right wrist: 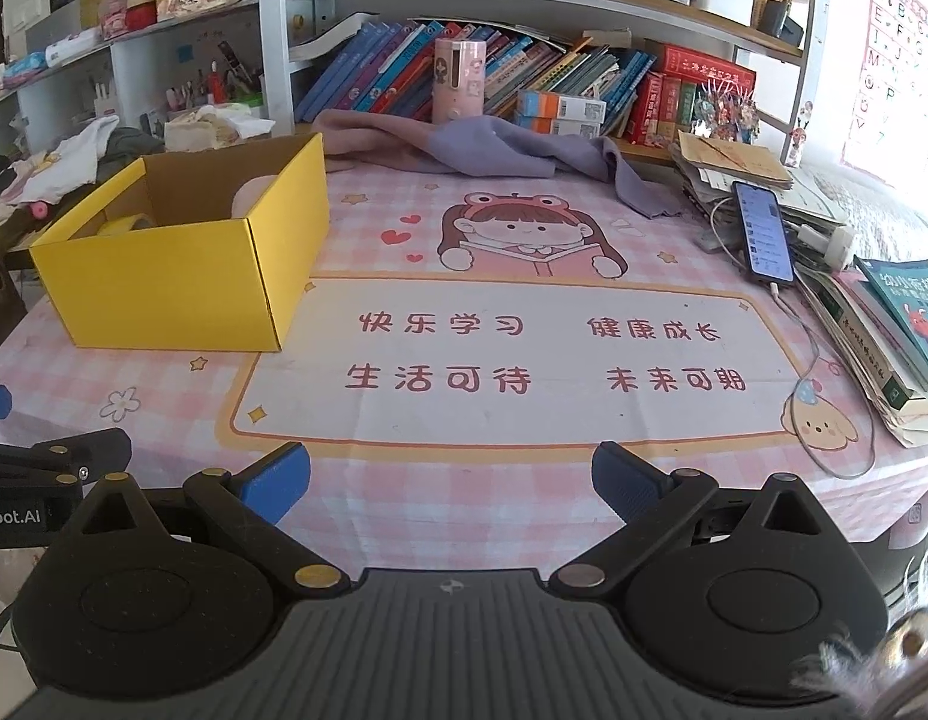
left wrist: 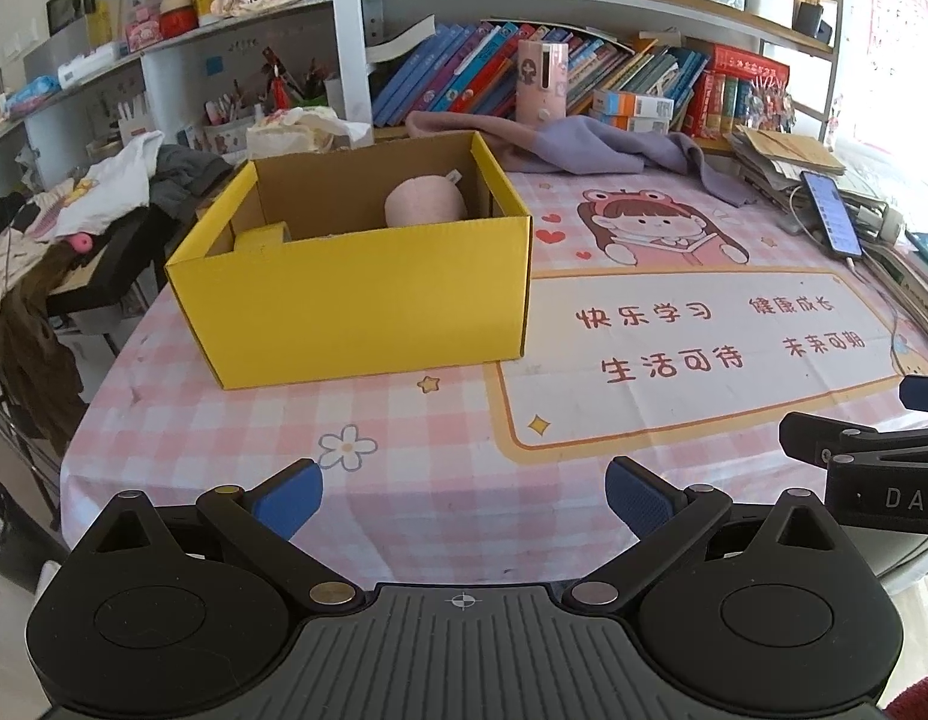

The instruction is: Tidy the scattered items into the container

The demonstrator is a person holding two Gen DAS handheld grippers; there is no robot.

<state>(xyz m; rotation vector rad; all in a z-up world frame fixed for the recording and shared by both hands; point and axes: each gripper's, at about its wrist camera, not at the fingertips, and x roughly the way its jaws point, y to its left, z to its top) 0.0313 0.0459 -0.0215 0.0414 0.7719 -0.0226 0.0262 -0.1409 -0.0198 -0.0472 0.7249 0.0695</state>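
Observation:
A yellow cardboard box stands open on the pink checked table mat. Inside it lie a pale pink rounded item and a yellow tape roll. My left gripper hovers open over the near edge of the table, in front of the box, with nothing between its blue pads. My right gripper stands open too, wide and empty, to the right of the box over the printed white panel. Part of each gripper shows at the edge of the other's view.
A purple cloth lies at the back of the table under shelves of books. A phone on a cable rests on stacked books and papers at the right. Clothes pile up left of the table.

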